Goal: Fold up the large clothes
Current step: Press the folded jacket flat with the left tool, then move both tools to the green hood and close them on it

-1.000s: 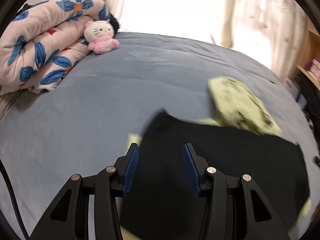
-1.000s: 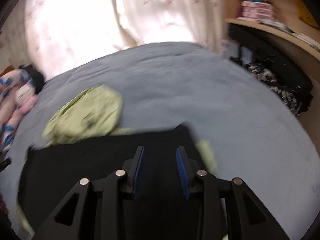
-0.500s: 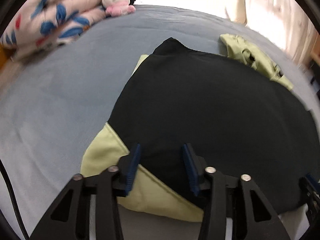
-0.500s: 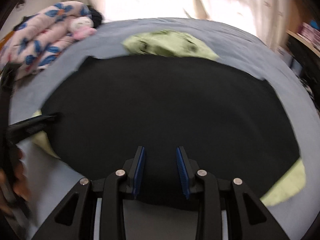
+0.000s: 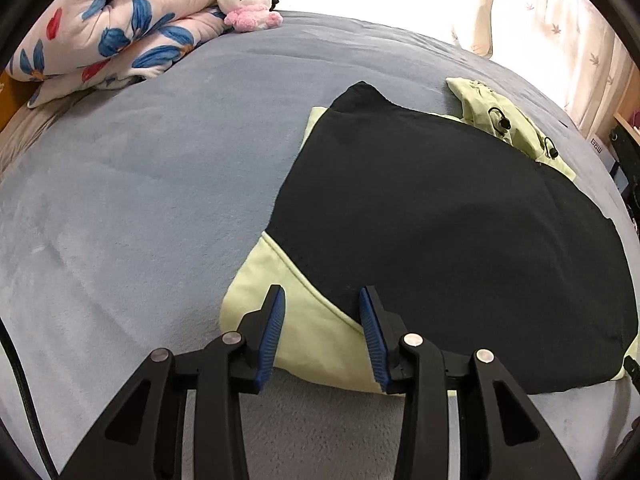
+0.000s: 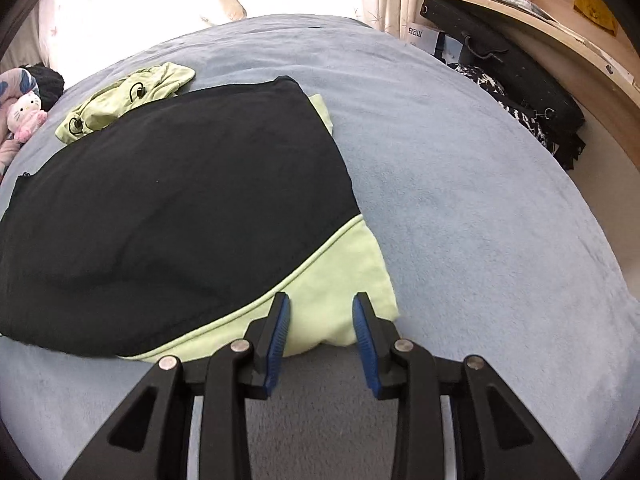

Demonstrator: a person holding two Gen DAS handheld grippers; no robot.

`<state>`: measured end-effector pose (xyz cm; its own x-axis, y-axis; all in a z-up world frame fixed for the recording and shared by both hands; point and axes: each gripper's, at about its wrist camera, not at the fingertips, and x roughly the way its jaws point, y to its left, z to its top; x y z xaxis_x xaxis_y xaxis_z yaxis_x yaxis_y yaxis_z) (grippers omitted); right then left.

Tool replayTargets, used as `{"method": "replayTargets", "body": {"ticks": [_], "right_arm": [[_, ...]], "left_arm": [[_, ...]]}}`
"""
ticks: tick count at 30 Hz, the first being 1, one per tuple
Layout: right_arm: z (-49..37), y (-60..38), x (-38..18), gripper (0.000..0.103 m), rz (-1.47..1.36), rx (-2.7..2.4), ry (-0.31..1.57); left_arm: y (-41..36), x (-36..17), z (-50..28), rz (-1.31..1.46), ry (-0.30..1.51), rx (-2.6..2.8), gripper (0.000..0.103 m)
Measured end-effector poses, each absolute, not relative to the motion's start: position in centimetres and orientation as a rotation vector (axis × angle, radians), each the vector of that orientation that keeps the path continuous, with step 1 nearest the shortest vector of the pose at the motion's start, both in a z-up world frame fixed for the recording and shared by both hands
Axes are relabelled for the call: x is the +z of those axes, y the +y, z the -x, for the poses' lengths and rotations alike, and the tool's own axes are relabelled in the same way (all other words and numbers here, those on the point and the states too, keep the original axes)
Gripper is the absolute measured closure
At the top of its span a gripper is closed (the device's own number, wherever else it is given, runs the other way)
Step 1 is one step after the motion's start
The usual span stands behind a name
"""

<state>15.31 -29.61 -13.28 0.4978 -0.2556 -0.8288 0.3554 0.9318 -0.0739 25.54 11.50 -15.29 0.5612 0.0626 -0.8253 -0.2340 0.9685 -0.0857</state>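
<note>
While both jaws stand apart and grip nothing, the left gripper (image 5: 322, 330) and right gripper (image 6: 322, 330) are poised over the black-and-pale-green jacket (image 5: 440, 216) spread on the grey-blue plush bedspread (image 5: 140, 200).

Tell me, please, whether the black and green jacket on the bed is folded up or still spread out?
Spread out, mostly: the jacket lies flat across the grey bedcover, hood extended beyond it. Sleeves are out of sight, so partial folding cannot be ruled out.

Both wrist views look steeply down, close, sharing the jacket (image 5: 440, 216).
</note>
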Motion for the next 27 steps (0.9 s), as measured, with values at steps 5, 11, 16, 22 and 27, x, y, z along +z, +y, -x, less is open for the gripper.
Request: {"method": "replayTargets", "body": {"ticks": [5,11,16,22,27], "right_arm": [[-15.4,-29.2,-12.4,0.070,-0.177,-0.340,0.982],[-14.8,-27.8,-10.7,0.070,-0.189,-0.285,0.966],[-14.1,-26.6,-9.1,0.070,-0.192,-0.242,0.949],[-12.7,-24.1,-7.3,0.070,-0.171,-0.178,0.948],[-11.4,-21.9,-5.7,0.070,-0.155,-0.125,0.947]], "left_arm": [[11.6,-14.0,-24.9,0.187,0.954,0.188,0.057],[11.2,-12.2,-23.2,0.134,0.951,0.194,0.056],[10.7,-10.8,-21.4,0.124,0.949,0.170,0.055],[9.3,-8.6,-19.2,0.081,0.937,0.134,0.054],[8.2,-6.7,-17.7,0.039,0.926,0.105,0.047]]}}
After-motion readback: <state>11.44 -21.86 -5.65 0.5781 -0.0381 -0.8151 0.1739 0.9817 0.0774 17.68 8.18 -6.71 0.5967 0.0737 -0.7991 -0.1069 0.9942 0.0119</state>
